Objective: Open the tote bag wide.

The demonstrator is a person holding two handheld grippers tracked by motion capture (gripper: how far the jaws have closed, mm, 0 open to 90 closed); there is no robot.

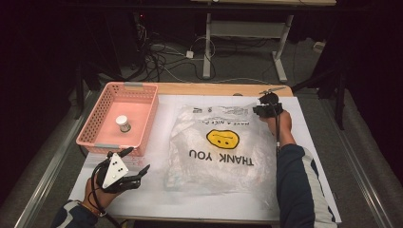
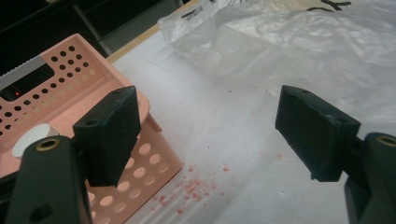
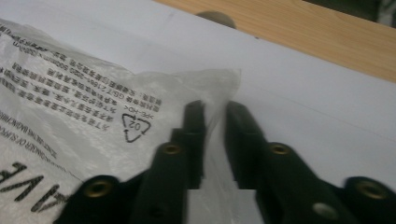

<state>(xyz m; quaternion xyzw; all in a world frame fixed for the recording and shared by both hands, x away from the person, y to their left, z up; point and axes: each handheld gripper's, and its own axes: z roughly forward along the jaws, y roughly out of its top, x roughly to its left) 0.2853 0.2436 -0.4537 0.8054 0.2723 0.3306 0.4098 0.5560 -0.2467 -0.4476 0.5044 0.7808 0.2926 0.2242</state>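
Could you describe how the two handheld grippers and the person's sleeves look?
Both grippers are black. The left gripper carries a grey three-cornered plate with small dark dots, and its fingers are blocky pads on arms with brass-coloured screw holes. A black cable trails from the right gripper. The sleeves are dark blue with white stripes.

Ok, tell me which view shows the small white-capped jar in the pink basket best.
The high view: the jar stands whole and upright in the pink basket. The left gripper view catches a sliver of its white cap behind a jaw.
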